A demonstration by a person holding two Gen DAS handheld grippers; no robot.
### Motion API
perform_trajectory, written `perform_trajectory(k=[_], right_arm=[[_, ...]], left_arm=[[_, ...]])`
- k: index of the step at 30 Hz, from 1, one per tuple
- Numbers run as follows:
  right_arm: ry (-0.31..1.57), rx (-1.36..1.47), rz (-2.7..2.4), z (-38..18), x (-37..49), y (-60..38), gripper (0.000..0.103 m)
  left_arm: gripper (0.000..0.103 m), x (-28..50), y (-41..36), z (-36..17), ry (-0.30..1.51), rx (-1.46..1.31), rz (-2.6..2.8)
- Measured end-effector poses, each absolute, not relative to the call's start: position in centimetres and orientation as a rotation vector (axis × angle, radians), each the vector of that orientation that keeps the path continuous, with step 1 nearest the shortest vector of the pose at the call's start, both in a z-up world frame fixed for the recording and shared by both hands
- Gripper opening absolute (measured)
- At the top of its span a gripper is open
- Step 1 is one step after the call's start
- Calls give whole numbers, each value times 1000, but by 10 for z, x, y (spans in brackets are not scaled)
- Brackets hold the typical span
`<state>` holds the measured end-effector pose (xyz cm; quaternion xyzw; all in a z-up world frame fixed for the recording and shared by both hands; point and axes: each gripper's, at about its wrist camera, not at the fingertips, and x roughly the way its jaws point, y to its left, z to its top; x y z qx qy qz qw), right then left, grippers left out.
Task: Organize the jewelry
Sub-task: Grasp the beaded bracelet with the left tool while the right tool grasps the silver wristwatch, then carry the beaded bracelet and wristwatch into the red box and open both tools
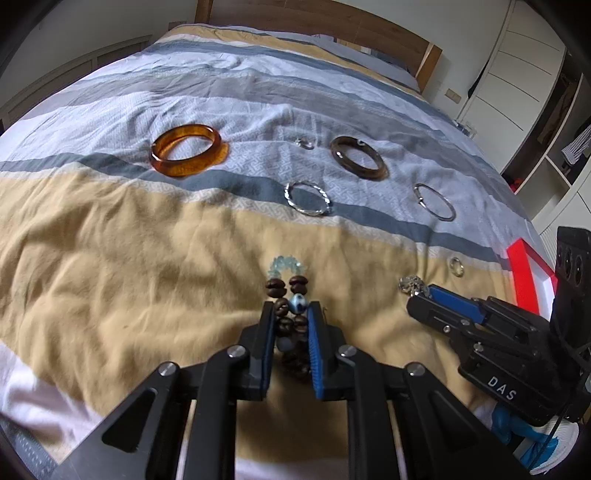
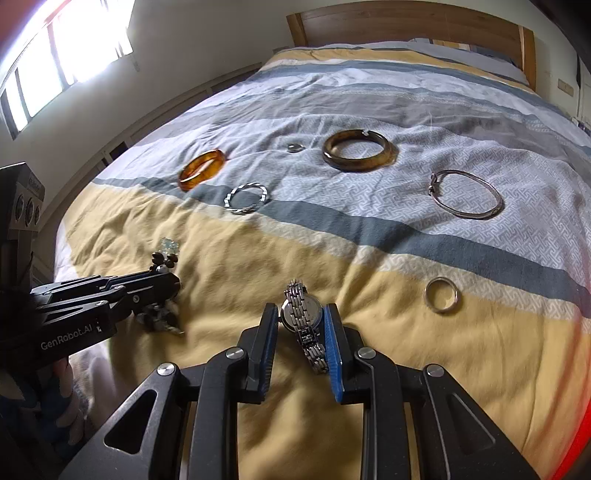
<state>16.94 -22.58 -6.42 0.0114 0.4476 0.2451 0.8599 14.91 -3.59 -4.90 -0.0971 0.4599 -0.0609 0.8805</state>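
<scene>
My left gripper (image 1: 290, 308) is shut on a brown bead bracelet (image 1: 290, 291) with pale blue chips, just above the yellow band of the bedspread; it also shows in the right wrist view (image 2: 162, 258). My right gripper (image 2: 301, 312) is shut on a silver wristwatch (image 2: 301, 314), whose band hangs between the fingers. On the bed lie an amber bangle (image 1: 186, 149), a dark brown bangle (image 1: 359, 158), a twisted silver bangle (image 1: 308, 198), a thin silver bangle (image 1: 434, 202), a small silver ring (image 2: 441, 294) and a small silver piece (image 1: 305, 143).
The striped bedspread (image 1: 110, 240) covers the whole bed, with a wooden headboard (image 2: 406, 26) at the far end. A red-and-white box (image 1: 524, 273) sits at the bed's right edge. White wardrobes (image 1: 517, 74) stand to the right, a bright window (image 2: 66, 48) to the left.
</scene>
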Motion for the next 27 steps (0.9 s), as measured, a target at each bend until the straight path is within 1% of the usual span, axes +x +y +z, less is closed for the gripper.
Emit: perform_trajectory(k=[15,27], right_arm=[[895,54,483,-14,114,-245,25],[798,65,410,43,56,-273,25]], left_arm=[[15,99,-34,-8,916,-175,-126],[15,45,-41,32,860,-160,-168]])
